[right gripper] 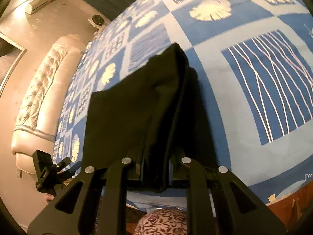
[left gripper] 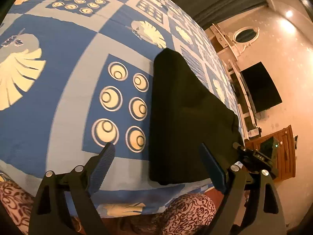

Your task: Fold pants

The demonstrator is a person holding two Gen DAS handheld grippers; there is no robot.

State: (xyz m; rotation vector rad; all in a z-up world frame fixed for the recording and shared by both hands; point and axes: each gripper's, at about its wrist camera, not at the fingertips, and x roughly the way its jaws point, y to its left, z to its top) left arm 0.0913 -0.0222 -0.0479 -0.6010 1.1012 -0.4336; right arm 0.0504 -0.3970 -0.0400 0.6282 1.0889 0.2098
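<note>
pants point(right gripper: 148, 105): dark, soft, limp, likely to sag, spread ahead on bed sheet point(right gripper: 215, 74) | right gripper point(right gripper: 154, 168): clamped on near bunched edge | left gripper point(left gripper: 156, 168): wide, empty, pants just beyond its right finger | grip: take opposite near corner

Light: I see warm, dim indoor glow | Source: ceiling spots point(left gripper: 289, 13) glare | Distortion: strong fisheye bending, dark corners | Blur: slight smear on bedsheet point(right gripper: 137, 39) pattern.

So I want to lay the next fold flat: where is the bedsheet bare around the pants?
Bare bedsheet lies left of the black pants, under the open left gripper, and on their far side by the white-striped panel. It is crowded at the near edge, where the right gripper pinches the pants.
</note>
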